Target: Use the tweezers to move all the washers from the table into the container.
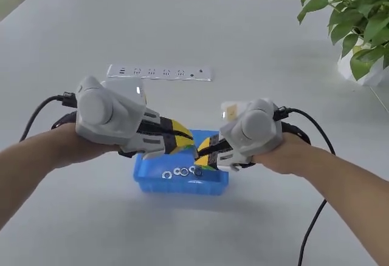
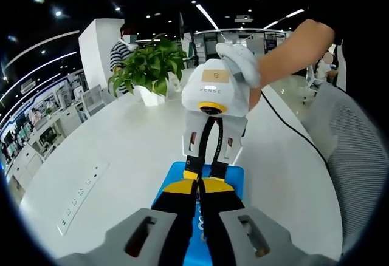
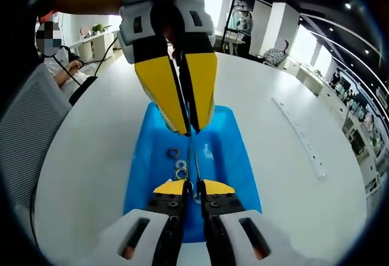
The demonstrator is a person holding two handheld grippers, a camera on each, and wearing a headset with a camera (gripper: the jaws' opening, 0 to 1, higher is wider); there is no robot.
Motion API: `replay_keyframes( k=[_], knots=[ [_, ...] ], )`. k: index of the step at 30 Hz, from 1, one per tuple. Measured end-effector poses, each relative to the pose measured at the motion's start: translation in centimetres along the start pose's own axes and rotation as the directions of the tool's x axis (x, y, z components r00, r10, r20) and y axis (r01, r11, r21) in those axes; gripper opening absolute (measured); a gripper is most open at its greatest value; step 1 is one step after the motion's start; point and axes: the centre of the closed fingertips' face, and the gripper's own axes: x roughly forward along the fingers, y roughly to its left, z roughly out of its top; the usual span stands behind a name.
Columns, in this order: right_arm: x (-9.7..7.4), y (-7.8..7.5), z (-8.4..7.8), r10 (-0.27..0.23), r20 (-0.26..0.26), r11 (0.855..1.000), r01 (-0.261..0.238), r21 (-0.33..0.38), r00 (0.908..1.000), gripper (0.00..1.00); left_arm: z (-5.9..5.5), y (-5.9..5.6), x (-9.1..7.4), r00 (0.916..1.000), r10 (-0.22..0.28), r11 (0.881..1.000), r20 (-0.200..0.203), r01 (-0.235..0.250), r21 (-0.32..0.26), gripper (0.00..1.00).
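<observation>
step in hand: looks like a drop or a re-grip of the tweezers (image 3: 191, 150) right over the container (image 1: 182, 188); can't tell which.

left hand-held gripper (image 1: 188, 137) in from 9 o'clock, right hand-held gripper (image 1: 202, 155) in from 3 o'clock, tips almost nose to nose above the blue container.
- left: jaws clamped flat, thin steel of the tweezers running up between them.
- right: jaws pinched nearly together on the other end of the tweezers.
- load-bearing side: can't tell. washer in the tweezer tips: too thin to read.

washers (image 1: 180, 171): short row lying flat on the container floor, close together, toward the 6 o'clock wall in the head view, just under the right gripper's tips.

container on the white surface (image 1: 255, 47). power strip (image 1: 159, 71) at 12 o'clock from it, well apart. plant (image 1: 355, 17) out at 2 o'clock.

judgement: late in the task, every washer in sight already inside the container.

next move calls for:
- settling the tweezers in one gripper only, other jaws eased off without knocking the tips.
- lifting clear of the container walls.
- scanning the surface at 9 and 3 o'clock, behind the grippers and hands, for strays.
- flat approach and light pinch on any stray; thin, likely to skate.
</observation>
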Motion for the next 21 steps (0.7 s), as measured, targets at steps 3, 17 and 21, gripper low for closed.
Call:
replay_keyframes(
  k=[3,17,21],
  knots=[
    [0.1,0.0,0.0,-0.003,-0.012,1.0,0.003,-0.02,0.9999,0.1,-0.1,0.1,-0.1,0.9999,0.002,1.0,-0.01,-0.002,0.008,0.05],
    [-0.3,0.5,0.8,-0.008,0.002,0.999,0.008,-0.035,1.0,0.12,0.6,-0.1,-0.8,0.9995,-0.019,0.999,-0.024,0.02,0.027,0.05],
    [-0.7,0.7,1.2,-0.011,0.008,0.999,0.011,-0.032,0.9999,0.12,1.1,-0.4,-1.2,0.9988,-0.034,0.999,-0.034,0.035,0.032,0.05]
  ],
)
